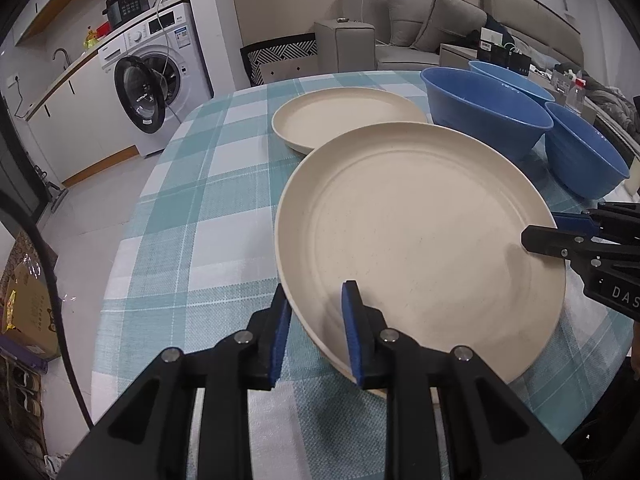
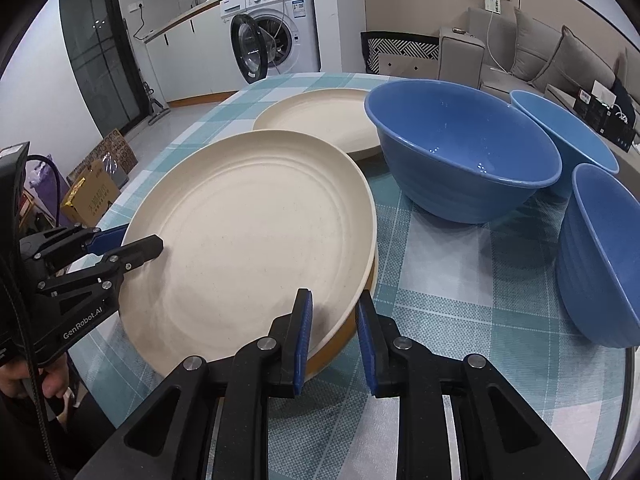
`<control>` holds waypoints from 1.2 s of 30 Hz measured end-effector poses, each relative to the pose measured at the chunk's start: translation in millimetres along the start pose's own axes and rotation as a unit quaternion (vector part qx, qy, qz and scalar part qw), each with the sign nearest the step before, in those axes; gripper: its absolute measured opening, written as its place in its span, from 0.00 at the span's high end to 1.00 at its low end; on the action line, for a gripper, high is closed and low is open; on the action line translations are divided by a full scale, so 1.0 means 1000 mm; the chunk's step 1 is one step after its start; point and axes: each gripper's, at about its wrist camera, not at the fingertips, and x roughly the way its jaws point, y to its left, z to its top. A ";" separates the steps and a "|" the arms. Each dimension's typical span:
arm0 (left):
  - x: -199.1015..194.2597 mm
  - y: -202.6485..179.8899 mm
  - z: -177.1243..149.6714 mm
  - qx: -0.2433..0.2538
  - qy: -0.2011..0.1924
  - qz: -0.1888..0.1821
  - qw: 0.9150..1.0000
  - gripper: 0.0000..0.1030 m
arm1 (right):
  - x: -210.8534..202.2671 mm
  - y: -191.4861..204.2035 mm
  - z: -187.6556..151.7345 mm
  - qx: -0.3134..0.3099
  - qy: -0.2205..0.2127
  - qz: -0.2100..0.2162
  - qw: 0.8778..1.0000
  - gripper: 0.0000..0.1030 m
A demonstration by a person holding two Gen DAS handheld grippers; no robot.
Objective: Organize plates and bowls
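Note:
A large cream plate [image 1: 420, 240] [image 2: 248, 240] lies tilted over the near part of the checked tablecloth [image 1: 200, 240] [image 2: 440, 320]. My left gripper [image 1: 316, 320] [image 2: 136, 240] is shut on its left rim. My right gripper [image 2: 332, 320] [image 1: 548, 228] is shut on the opposite rim. A tan edge [image 2: 340, 344] shows under the plate; I cannot tell what it is. A second cream plate [image 1: 344, 116] [image 2: 320, 120] rests farther back. Three blue bowls stand to the right: a big one [image 1: 488, 120] [image 2: 460, 152], one behind it [image 1: 508, 76] [image 2: 560, 128] and one nearer [image 1: 580, 160] [image 2: 600, 260].
The table's left edge drops to a tiled floor with cardboard boxes [image 2: 92, 196]. A washing machine [image 1: 160, 68] with its door open stands beyond, and a grey sofa [image 1: 440, 20] lies behind the table. A hand [image 2: 40, 380] holds the left gripper.

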 end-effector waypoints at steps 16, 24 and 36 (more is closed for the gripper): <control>0.003 -0.010 -0.004 0.038 0.014 0.018 0.999 0.73 | 0.003 0.008 -0.002 -0.032 0.006 -0.028 0.999 0.72; 0.004 -0.016 -0.006 0.060 0.017 0.025 0.998 0.65 | 0.007 0.014 -0.007 -0.053 0.009 -0.048 0.997 0.67; 0.013 -0.010 -0.006 0.046 0.033 0.002 0.998 0.58 | 0.014 0.015 -0.012 -0.075 0.015 -0.050 0.996 0.60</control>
